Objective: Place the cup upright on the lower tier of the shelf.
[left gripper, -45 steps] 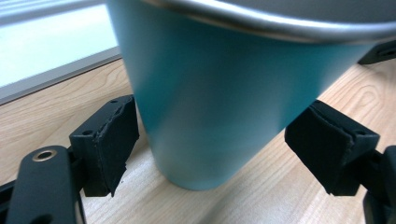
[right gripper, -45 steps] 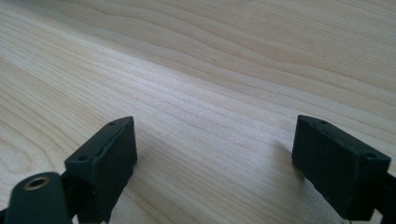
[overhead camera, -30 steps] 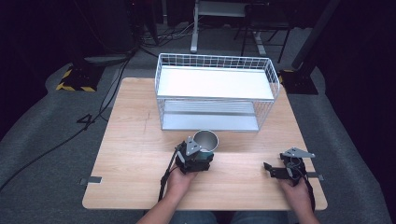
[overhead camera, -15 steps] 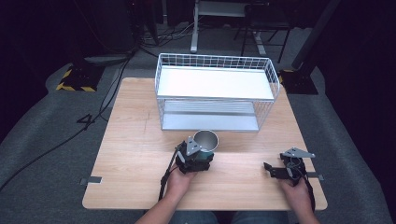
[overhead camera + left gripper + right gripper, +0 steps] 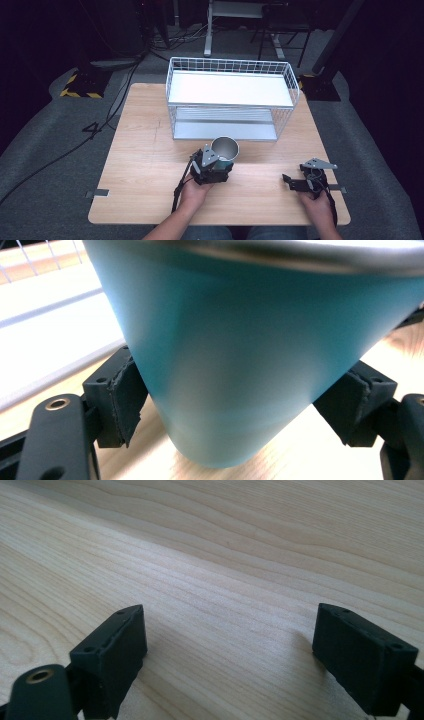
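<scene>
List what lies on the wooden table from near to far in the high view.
Right gripper with open black jaws → left gripper → teal metal cup clamped in it → white wire two-tier shelf rack at the far edge.

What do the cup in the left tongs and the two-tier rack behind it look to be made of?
The cup looks like metal with a matte teal coating: the rim and inside show bare, shiny steel-grey. The rack seems to be white-coated wire, judging by its thin grid walls; its shelves look like smooth white sheet, metal or laminate, hard to tell. The left tongs press dark, rubbery-looking pads against the cup.
</scene>
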`<action>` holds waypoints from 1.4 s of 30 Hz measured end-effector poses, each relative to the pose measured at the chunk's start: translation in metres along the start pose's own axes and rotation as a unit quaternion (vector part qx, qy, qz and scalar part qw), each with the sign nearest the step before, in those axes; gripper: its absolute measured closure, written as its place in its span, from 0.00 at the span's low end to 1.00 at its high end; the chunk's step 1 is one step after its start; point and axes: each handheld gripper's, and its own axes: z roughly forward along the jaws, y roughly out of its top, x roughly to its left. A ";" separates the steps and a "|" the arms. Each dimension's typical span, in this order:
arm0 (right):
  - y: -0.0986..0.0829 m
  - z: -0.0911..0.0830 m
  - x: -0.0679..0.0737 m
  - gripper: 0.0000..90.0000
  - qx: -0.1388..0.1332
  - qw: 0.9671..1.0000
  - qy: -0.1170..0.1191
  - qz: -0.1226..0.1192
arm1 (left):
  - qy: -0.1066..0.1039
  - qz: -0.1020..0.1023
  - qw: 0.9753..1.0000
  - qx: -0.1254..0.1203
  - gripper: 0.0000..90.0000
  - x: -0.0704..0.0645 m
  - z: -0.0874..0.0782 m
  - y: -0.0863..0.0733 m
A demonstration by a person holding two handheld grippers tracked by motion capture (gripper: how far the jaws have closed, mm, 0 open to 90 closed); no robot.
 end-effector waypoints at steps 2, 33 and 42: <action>0.000 0.000 0.000 0.16 0.000 1.000 0.000 0.000 | 0.000 0.004 1.000 0.000 0.24 0.001 0.000 0.003; 0.001 0.001 0.000 0.16 -0.001 1.000 0.000 0.000 | 0.034 -0.074 0.996 -0.040 0.24 0.048 0.031 0.040; 0.001 0.001 0.000 0.16 0.000 1.000 0.001 0.000 | 0.049 -0.080 0.995 -0.045 0.24 0.060 0.042 0.048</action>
